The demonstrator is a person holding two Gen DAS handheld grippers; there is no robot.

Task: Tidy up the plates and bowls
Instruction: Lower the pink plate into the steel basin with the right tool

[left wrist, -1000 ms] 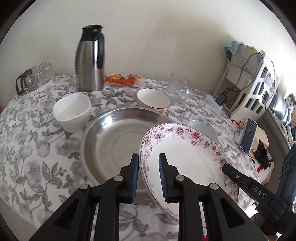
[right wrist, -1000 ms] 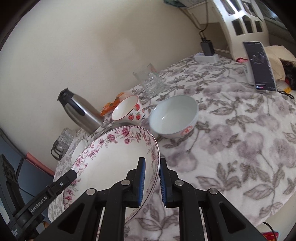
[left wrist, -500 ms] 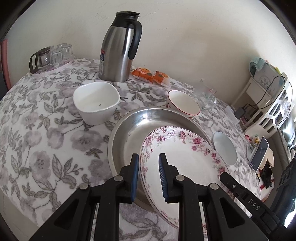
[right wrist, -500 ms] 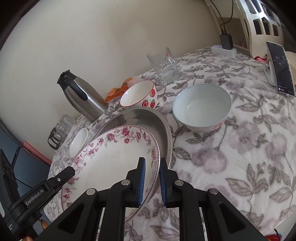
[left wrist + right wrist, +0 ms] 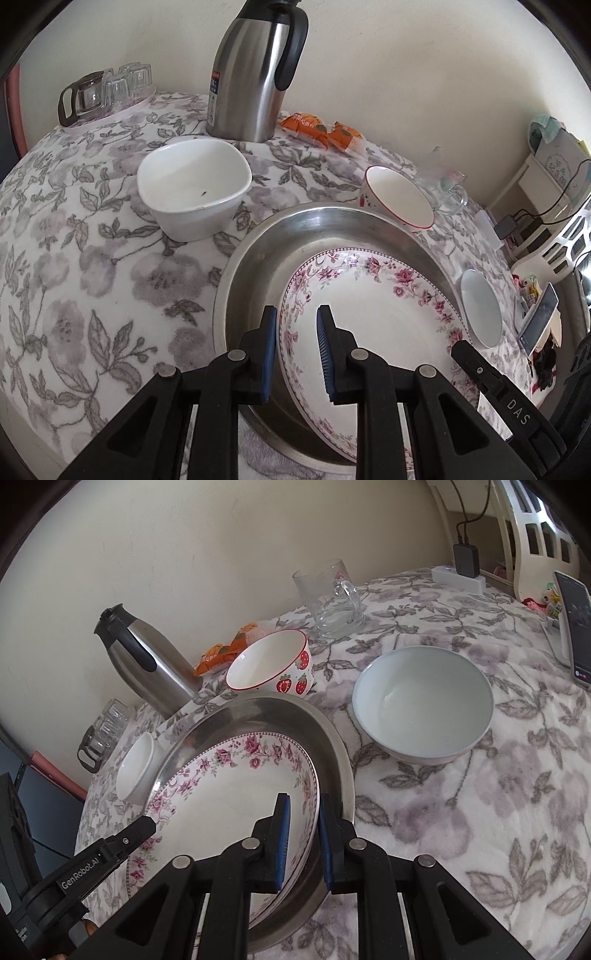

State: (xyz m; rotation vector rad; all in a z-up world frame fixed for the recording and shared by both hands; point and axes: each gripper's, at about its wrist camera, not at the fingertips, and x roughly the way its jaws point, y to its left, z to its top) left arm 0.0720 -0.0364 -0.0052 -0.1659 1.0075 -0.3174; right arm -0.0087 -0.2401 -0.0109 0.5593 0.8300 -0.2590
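Note:
A white plate with a pink flower border hangs inside the rim of a wide steel pan. My left gripper is shut on the plate's left rim. My right gripper is shut on the opposite rim of the plate, just inside the pan's wall. Whether the plate touches the pan's bottom is hidden. A white squarish bowl stands left of the pan. A strawberry bowl stands behind it. A pale blue bowl stands to its right.
A steel thermos jug and orange snack packets stand by the wall. A tray of glasses is at the far left, a glass mug behind the bowls. A phone leans at the table's right edge.
Both grippers have carried the flowered plate across and down, from above the pan's near right edge to low inside the pan. Both grips are unchanged.

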